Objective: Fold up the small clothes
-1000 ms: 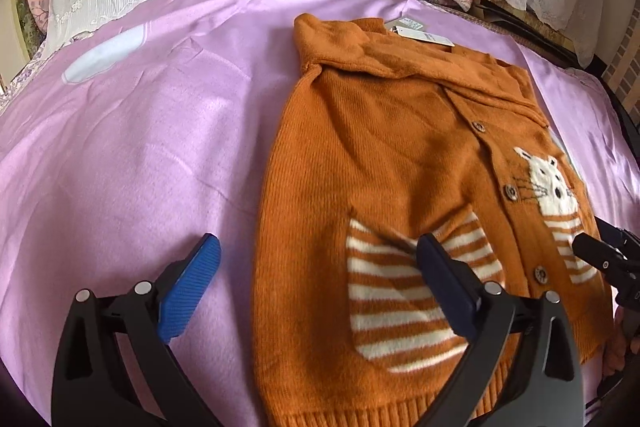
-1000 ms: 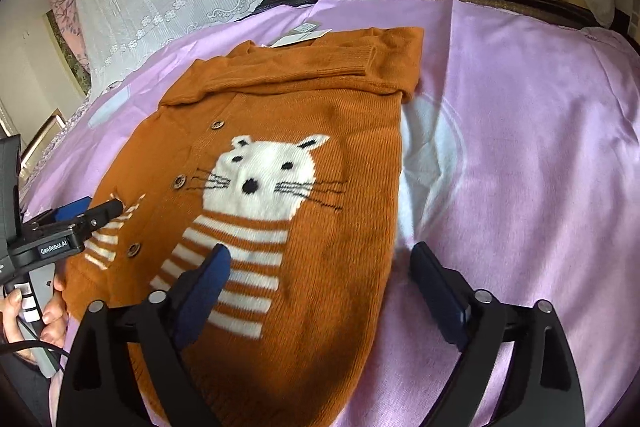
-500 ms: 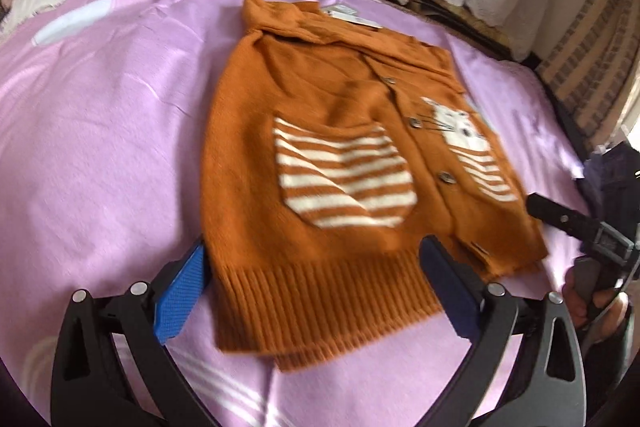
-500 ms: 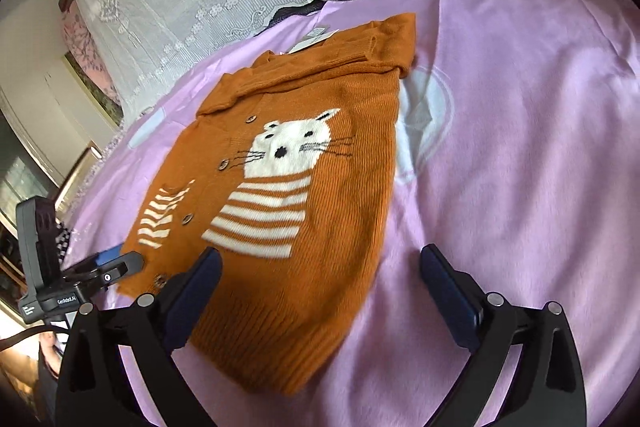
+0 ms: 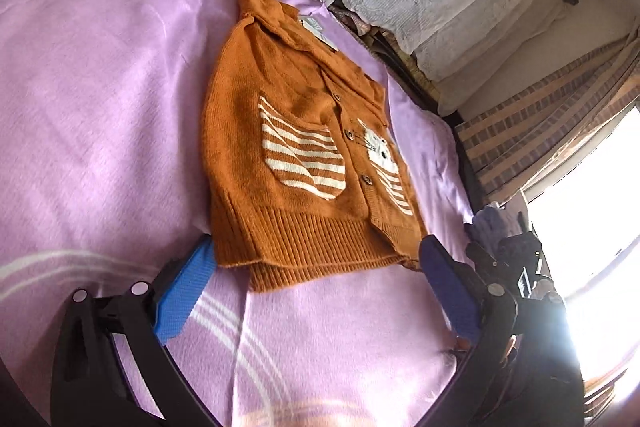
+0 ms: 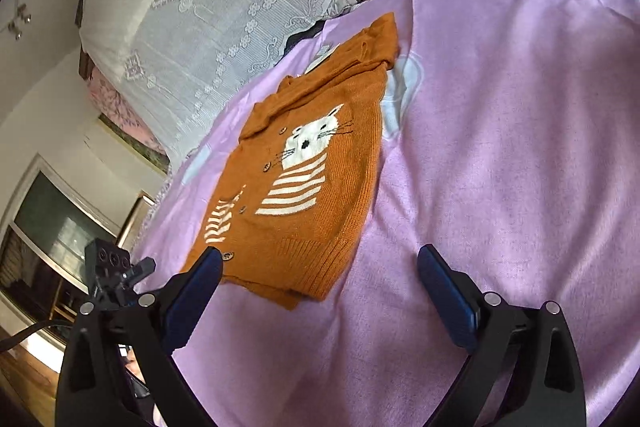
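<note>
Both your grippers, left (image 5: 316,287) & right (image 6: 320,291), are wide apart, holding nothing. Grab just one layer of the orange cat cardigan (image 5: 296,163) hem & it'll bunch up.

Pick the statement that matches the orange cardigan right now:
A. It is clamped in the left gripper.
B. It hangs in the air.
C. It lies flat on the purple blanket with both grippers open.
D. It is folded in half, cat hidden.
C: the orange cardigan lies spread on the purple blanket, cat face showing, while the left gripper and right gripper stand open and hold nothing.

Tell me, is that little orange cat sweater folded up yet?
Partly. The sweater lies flat on the purple blanket, sleeves across the top, body unfolded.
</note>
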